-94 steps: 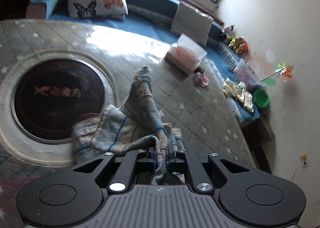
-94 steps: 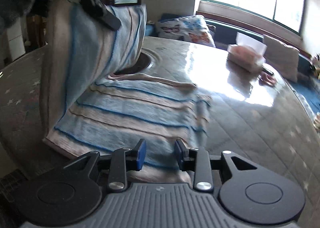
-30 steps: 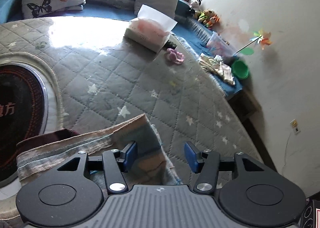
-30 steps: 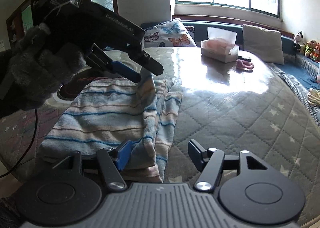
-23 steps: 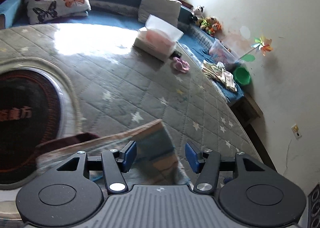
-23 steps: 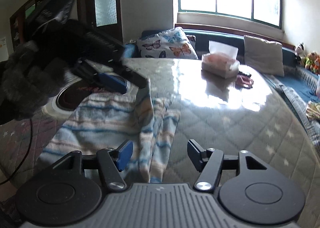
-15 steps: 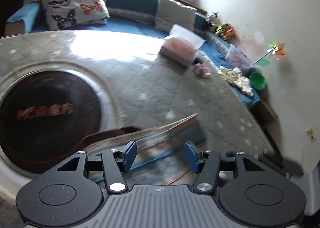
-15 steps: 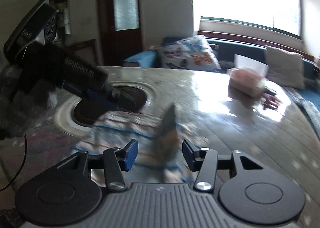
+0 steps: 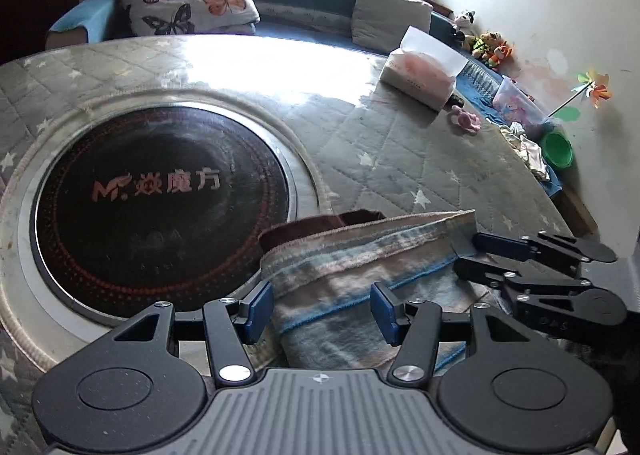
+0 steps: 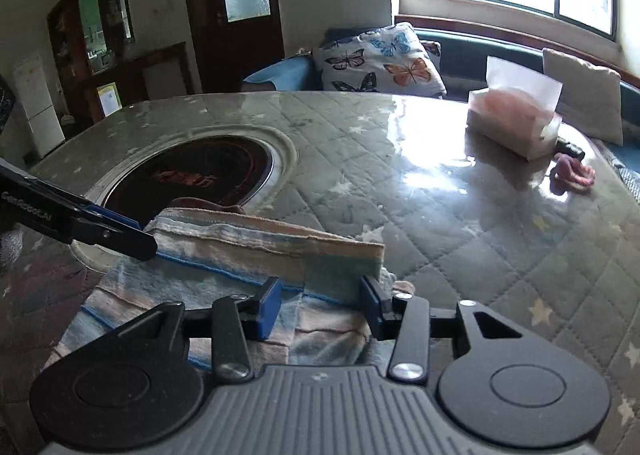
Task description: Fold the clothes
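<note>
A: Nearest, item one?
B: Left tool (image 9: 322, 309), jaws apart, striped cloth (image 9: 360, 279) lying between them, pads clear of it.
A: Right tool (image 10: 318, 305)?
B: Jaws closing on the cloth's raised folded edge; the pads have not yet met it, so nothing is gripped. In the left view it reaches in from the right, at the fold's far corner.
A: Cloth, location?
B: On the table (image 9: 400, 159), near edge, folded into layers, blue and beige stripes. A dark red piece (image 9: 320, 225) shows under its far edge.
A: Table surface?
B: Grey quilted cover with white stars under a glossy sheet; round black inset plate (image 9: 160, 207) with lettering, just beyond the cloth.
A: Further out?
B: Tissue box (image 9: 422, 73), a small pink item (image 9: 464, 121) beside it.
A: Furthest?
B: Bench seat with a butterfly cushion (image 9: 188, 1), a grey cushion (image 9: 390, 19); small toys (image 9: 486, 43) along the wall; windows above.
</note>
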Tool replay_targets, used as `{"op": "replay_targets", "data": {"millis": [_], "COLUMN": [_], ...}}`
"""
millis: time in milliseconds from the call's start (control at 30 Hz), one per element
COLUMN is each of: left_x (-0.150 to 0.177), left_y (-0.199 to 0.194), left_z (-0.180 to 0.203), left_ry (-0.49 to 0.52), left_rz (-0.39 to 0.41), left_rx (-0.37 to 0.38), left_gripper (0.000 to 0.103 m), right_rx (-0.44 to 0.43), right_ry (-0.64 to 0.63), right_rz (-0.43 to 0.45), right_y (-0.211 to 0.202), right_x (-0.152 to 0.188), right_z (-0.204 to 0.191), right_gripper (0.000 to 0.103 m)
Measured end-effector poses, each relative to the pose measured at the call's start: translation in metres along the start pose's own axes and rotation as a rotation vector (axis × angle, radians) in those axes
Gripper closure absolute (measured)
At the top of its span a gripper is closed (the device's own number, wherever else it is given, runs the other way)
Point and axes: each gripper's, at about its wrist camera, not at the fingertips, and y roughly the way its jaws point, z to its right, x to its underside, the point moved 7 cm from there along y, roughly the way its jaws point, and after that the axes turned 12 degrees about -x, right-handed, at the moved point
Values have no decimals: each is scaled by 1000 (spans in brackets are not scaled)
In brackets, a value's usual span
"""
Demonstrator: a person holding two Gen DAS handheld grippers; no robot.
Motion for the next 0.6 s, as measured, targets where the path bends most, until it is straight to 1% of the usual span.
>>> {"op": "replay_targets", "data": {"millis": [100,167,300,333,367,500,600], "left_x": [-3,-5,-4,-3,-3,-4,-4], "left_y": [5,12,27,30,32,28,15], "left_z": [0,-1,-5,-7,-8,-7,-2], "left_ry": [8,9,19,25,28,32,47], "left_rz": [8,5,-6,-9,-10,5,31], "left_rx": [-12,-22,-61,-75,-81,-81,-75], "left_gripper": [46,47,47,45,44,46,46], "right_rx": [-7,-12,1,3,4,4,2], "right_ry": [-15,-25,-17,-18,-24,-31,-27], "right_rz": [29,28,-14,-18,-19,-12,2], "right_y": [-5,-1,16,18,17,8,-4], "right_x": [-11,-16,-9,-6,-5,-6,-8], "right_z": [-3,-2,8,11,10,8,7], "right_gripper": [59,59,62,62,62,62,62]}}
